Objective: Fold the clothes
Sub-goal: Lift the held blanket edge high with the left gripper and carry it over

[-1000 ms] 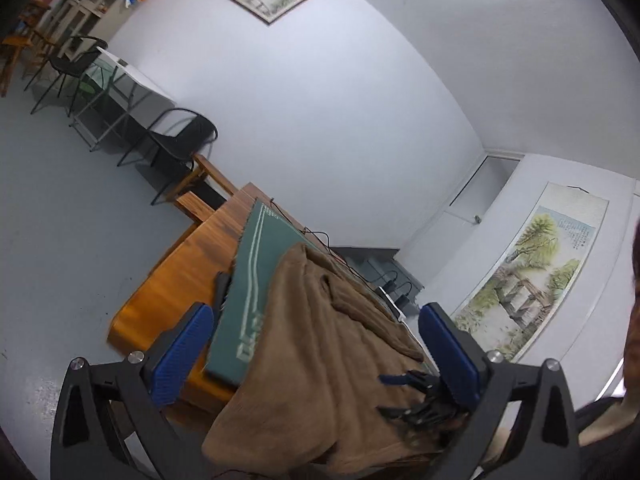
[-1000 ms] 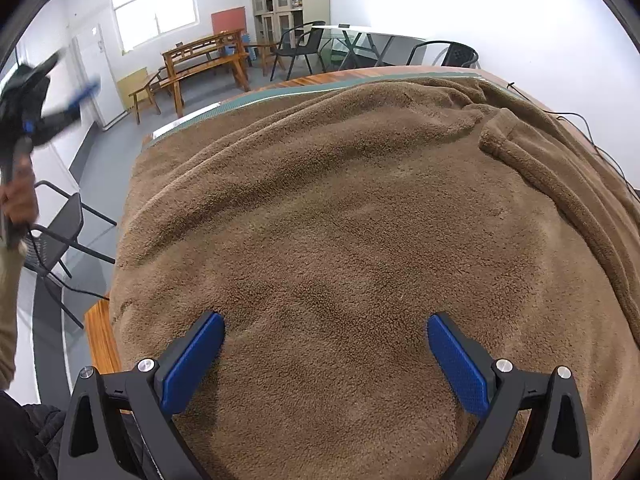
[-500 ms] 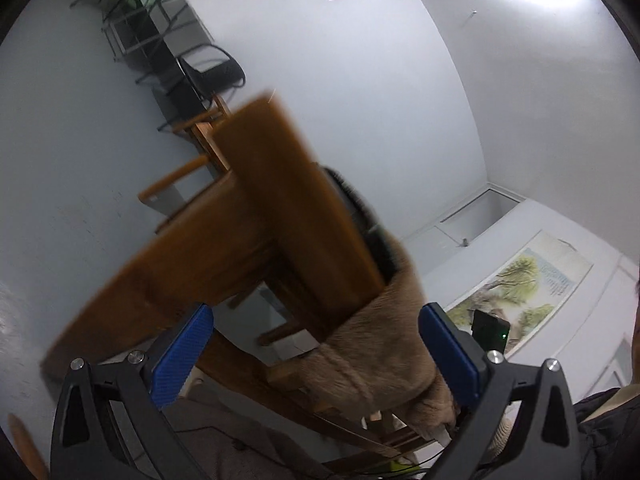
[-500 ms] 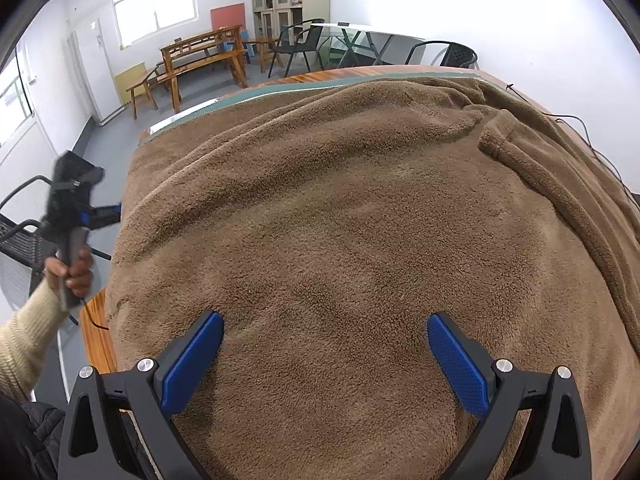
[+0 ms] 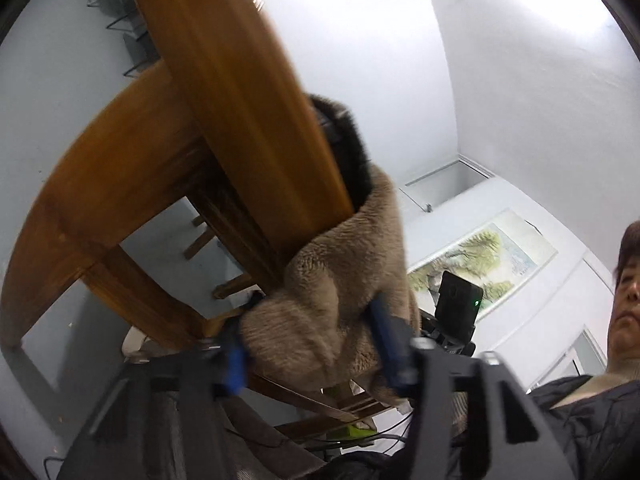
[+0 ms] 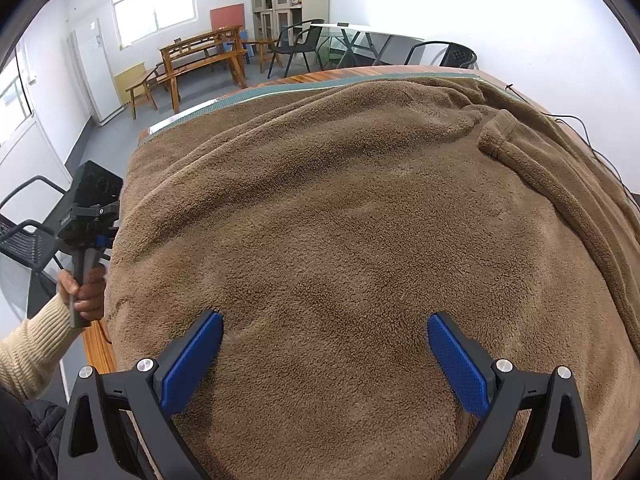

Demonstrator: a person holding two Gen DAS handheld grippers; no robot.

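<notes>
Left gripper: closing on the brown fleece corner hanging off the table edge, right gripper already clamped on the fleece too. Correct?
Not quite. The right gripper is not clamped: the right wrist view shows its jaws wide apart above the brown fleece. The rest holds: the left gripper is closing on the corner hanging off the table edge.

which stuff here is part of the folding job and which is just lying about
Part of the job:
- brown fleece garment
- left gripper, jaws closing on its hanging corner
- right gripper, open above it

Lying about:
- green mat
- black cable
- black metal chair
</notes>
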